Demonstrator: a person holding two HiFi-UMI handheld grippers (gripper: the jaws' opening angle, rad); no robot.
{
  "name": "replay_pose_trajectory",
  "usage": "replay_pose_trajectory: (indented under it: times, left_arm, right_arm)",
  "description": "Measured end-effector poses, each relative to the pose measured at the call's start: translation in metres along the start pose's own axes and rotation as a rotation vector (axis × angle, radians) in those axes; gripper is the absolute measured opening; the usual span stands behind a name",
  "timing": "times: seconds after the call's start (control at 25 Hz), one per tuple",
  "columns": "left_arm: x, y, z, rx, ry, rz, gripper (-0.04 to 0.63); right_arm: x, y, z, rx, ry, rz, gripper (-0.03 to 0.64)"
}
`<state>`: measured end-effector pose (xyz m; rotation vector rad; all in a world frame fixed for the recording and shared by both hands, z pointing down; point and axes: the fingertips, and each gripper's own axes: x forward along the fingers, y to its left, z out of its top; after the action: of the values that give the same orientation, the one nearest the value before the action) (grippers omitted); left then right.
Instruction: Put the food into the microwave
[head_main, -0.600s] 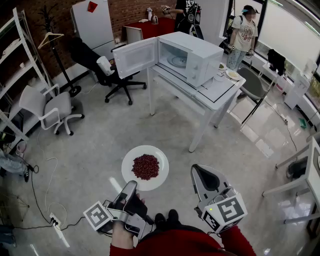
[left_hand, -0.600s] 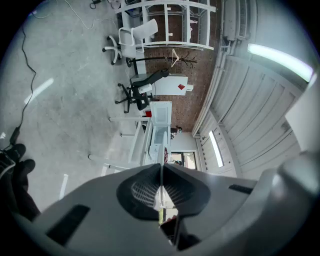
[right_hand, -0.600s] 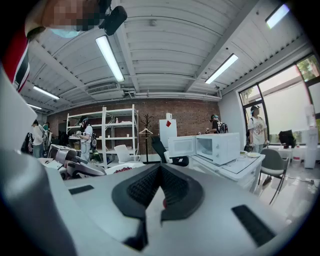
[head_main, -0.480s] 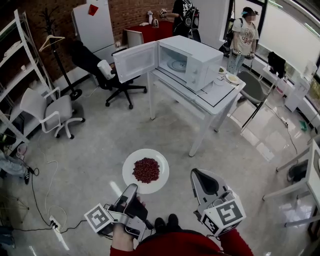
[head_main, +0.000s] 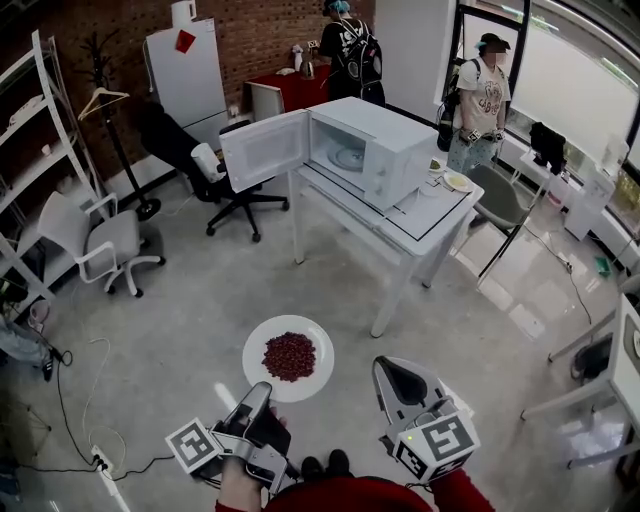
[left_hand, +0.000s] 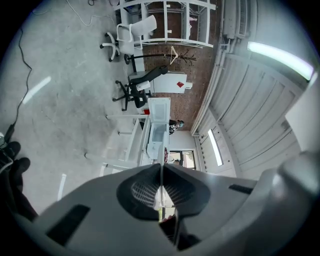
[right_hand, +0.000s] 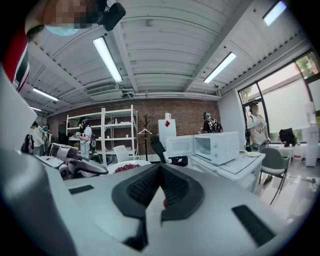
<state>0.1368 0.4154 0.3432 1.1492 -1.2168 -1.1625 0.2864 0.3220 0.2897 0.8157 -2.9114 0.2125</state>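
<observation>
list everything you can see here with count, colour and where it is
round white plate of red food: 1, white and red, above the floor, centre
white microwave oven: 1, white, door open, on the table
white rectangular table: 1, white, centre right
small white dish: 1, white, on the table beside the microwave
black office chair: 1, black, left of the microwave door
white swivel chair: 1, white, far left
person in dark top: 1, behind the table
person in light top: 1, right of the table
left gripper: 1, grey, fingers shut on the plate rim
right gripper: 1, grey, shut, empty
</observation>
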Motion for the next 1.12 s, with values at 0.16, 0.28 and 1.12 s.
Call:
replay_pose_trajectory:
  times: [0.16, 0.28, 1.12]
  left_arm:
    - [0.004, 0.003, 0.000, 0.003, -0.003, 0.006, 0.023]
    - [0.008, 0.003, 0.000, 0.001, -0.005, 0.008, 0.023]
    - [0.039, -0.026, -0.008, 0.051, -0.039, -0.028, 0.023]
  right_arm:
    - [0.002, -0.003, 0.000, 0.008, -0.009, 0.010, 0.014]
    - [0.001, -0.006, -0.002, 0.006, 0.002, 0.000, 0.012]
    - [-0.022, -0.054, 0.014, 0.026, -0.049, -0.055, 0.014]
